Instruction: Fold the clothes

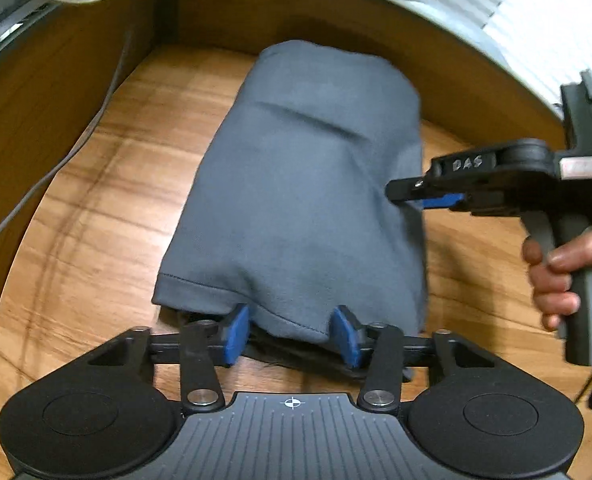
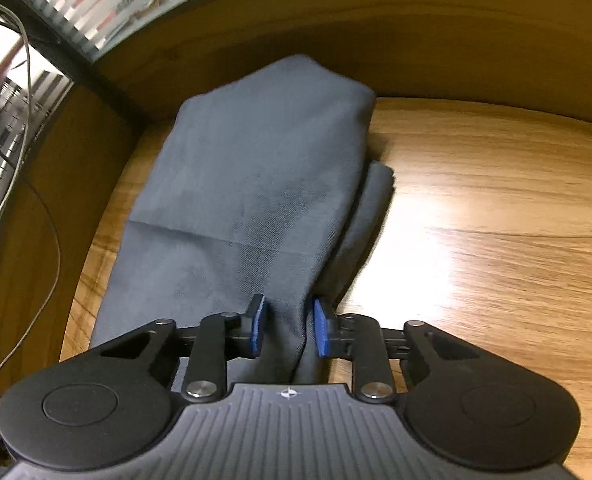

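**Folded cloth between both sets of jaws**

The grey cloth (image 1: 304, 184) lies folded on the desk (image 1: 95, 208), long axis running away from the left gripper (image 1: 291, 330), whose half-open jaws straddle its near hem unpressed. The right gripper (image 2: 289, 328) likewise straddles the side edge.

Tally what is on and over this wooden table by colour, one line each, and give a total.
Grey: 1, the folded garment lying on the table.
Black with blue pads: 2, the left gripper and the right gripper, each with jaws astride an edge of the cloth.
Total: 3.
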A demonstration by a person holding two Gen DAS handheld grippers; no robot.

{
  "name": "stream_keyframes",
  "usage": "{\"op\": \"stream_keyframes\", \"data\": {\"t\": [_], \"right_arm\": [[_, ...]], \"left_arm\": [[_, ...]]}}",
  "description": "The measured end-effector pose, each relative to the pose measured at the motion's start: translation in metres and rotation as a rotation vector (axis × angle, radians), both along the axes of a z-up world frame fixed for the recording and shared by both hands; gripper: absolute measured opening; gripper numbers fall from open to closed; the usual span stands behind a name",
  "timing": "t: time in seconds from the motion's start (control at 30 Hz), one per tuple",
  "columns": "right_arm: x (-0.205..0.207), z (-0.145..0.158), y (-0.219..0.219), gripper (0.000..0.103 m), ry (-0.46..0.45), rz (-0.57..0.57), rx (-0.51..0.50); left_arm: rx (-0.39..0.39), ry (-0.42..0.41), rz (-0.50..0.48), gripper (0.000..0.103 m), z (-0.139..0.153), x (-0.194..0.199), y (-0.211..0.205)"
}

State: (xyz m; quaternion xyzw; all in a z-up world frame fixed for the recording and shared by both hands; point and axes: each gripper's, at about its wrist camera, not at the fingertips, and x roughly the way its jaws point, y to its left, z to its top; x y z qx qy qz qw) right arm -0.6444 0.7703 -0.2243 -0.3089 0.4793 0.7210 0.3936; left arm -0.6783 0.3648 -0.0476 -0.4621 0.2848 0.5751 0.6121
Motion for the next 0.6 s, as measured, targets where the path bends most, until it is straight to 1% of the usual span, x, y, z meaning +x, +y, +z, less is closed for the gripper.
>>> {"op": "stream_keyframes", "data": {"t": [0.13, 0.3, 0.43, 0.53, 0.6], "right_arm": [[-0.012, -0.001, 0.004, 0.025, 0.001, 0.015, 0.006], [-0.033, -0.003, 0.006, 0.026, 0.029, 0.030, 0.010], [-0.055, -0.003, 0.014, 0.028, 0.042, 0.045, 0.013], [-0.075, -0.001, 0.022, 0.029, 0.037, 0.084, 0.025], [-0.087, -0.001, 0.028, 0.029, 0.036, 0.107, 0.033]], "left_arm": [[0.013, -0.011, 0.023, 0.043, -0.003, -0.011, -0.004], [0.013, 0.002, 0.086, 0.043, -0.005, -0.034, -0.003], [0.031, 0.060, 0.097, 0.044, 0.001, -0.044, -0.004], [0.053, 0.123, 0.104, 0.044, 0.007, -0.049, -0.005], [0.063, 0.150, 0.115, 0.044, 0.010, -0.053, -0.005]]}}
